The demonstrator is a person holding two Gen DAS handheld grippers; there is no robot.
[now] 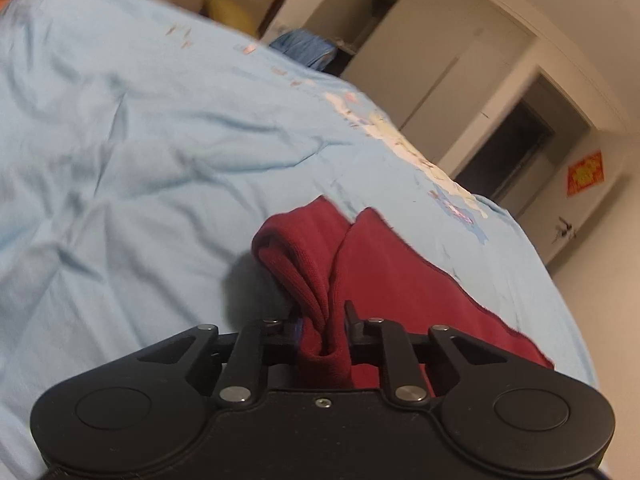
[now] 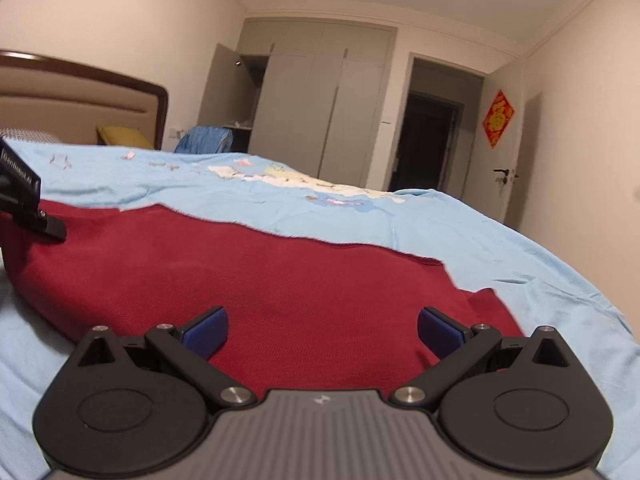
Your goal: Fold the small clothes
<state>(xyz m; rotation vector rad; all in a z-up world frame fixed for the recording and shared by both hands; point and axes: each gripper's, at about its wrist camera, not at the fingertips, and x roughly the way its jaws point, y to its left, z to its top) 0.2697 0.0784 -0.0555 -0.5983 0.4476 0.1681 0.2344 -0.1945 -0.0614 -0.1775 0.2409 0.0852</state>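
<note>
Your left gripper [image 1: 324, 320] is clenched on a bunched ribbed edge of the dark red knitted garment [image 2: 256, 280], lifting it off the light blue bedsheet [image 1: 120, 140]. Your right gripper [image 2: 322, 330] is released, blue pads [image 2: 208, 330] spread wide, with the garment lying flat directly beneath and ahead of it.

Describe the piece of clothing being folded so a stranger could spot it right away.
Find the bed with the light blue sheet. On its near side lies the dark red garment, the only deep-coloured cloth there. The left gripper pinches a bunched fold of it.
</note>
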